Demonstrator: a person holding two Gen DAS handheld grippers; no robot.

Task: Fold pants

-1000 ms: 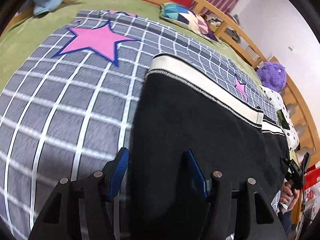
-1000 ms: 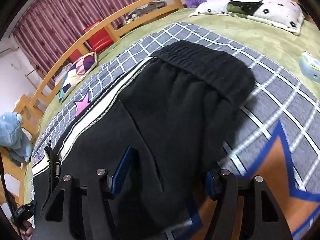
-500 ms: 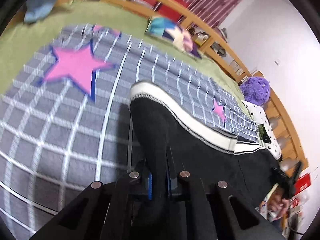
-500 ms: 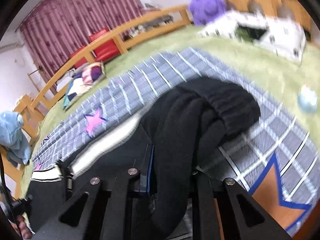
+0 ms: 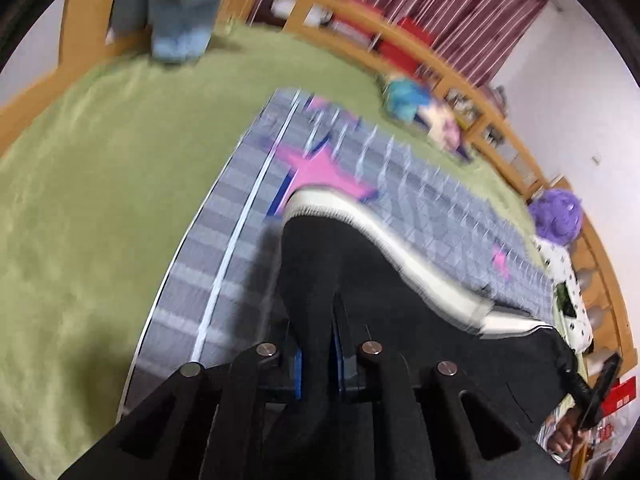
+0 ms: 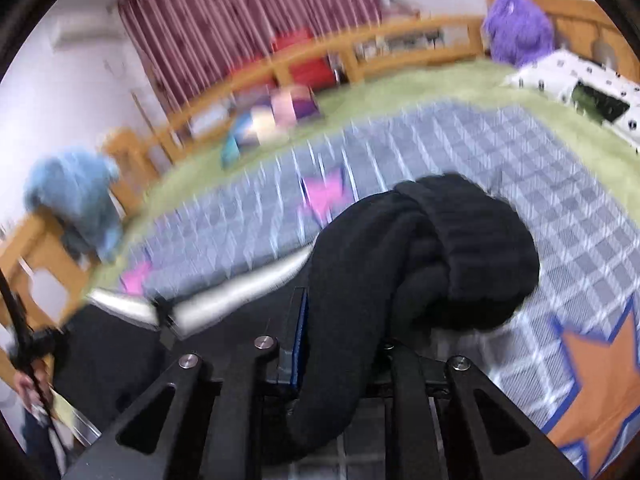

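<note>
Black pants with a white side stripe lie on a grey checked blanket. My left gripper is shut on the pants near the leg end and holds that fabric lifted off the blanket. In the right wrist view my right gripper is shut on the pants near the ribbed black waistband, which bunches up and hangs over the fingers. The white stripe runs left toward the other gripper. Both views are motion-blurred.
The blanket lies on a green bedspread inside a wooden bed rail. A blue plush, a colourful cushion, a purple plush and a white spotted pillow sit around the edges.
Both grippers closed on the pants from open and have lifted the fabric off the blanket. Both cameras have risen and tilted, showing more of the bed.
</note>
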